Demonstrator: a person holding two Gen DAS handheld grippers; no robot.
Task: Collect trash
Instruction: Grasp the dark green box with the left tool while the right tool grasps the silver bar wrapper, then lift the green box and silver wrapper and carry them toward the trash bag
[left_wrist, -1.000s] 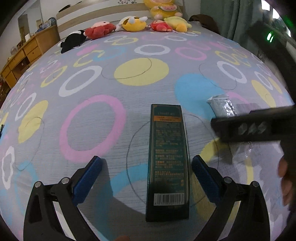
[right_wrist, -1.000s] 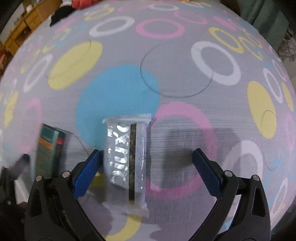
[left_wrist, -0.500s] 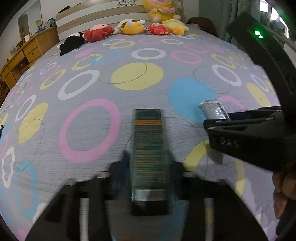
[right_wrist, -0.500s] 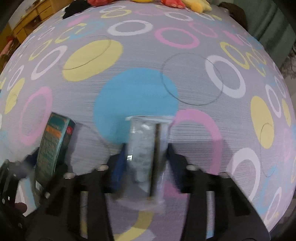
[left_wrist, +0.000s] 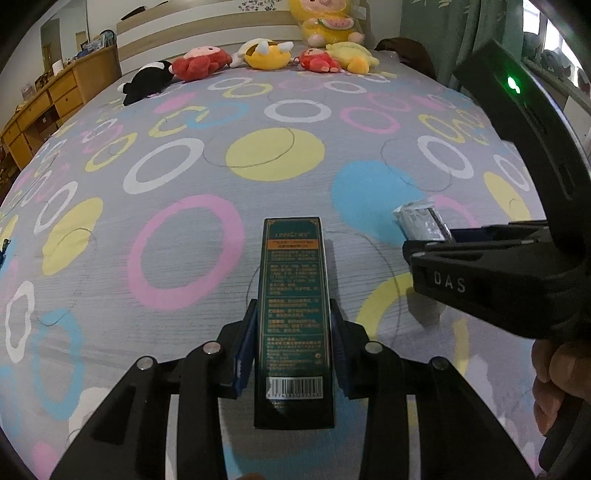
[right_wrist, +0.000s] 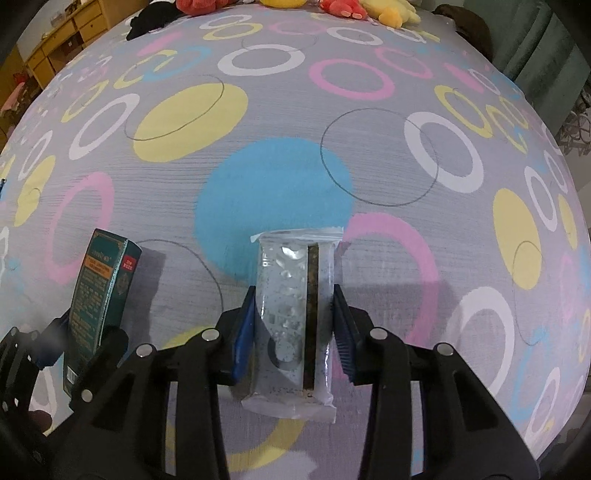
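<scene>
My left gripper (left_wrist: 293, 354) is squeezed shut on the green box (left_wrist: 293, 314). The box sits in the middle of the left picture, low down. It is long and thin, and its long side points straight away from me, up the picture toward the toys (left_wrist: 269, 55) at the top. My two blue pads (left_wrist: 245, 354) press on its two long sides, close to the end with the barcode. Most of the box pokes out past my pads.

My right gripper (right_wrist: 293, 332) is squeezed shut on the clear wrapper (right_wrist: 293, 317). It is in the middle of the right picture, low down. It is long too, and it also points straight away from me, up the picture. The pads (right_wrist: 341, 336) hold it by its two long sides. The near end sticks out toward me and the far end reaches the blue dot on the bed cover (right_wrist: 369, 166).

In the right picture the box shows at the lower left, just beside the wrapper but not touching it.

So each gripper has its own piece of trash, held across the thin way. I think the next thing is to lift both up. The box is held near one end, so it may tip. I see no bin in either picture.
</scene>
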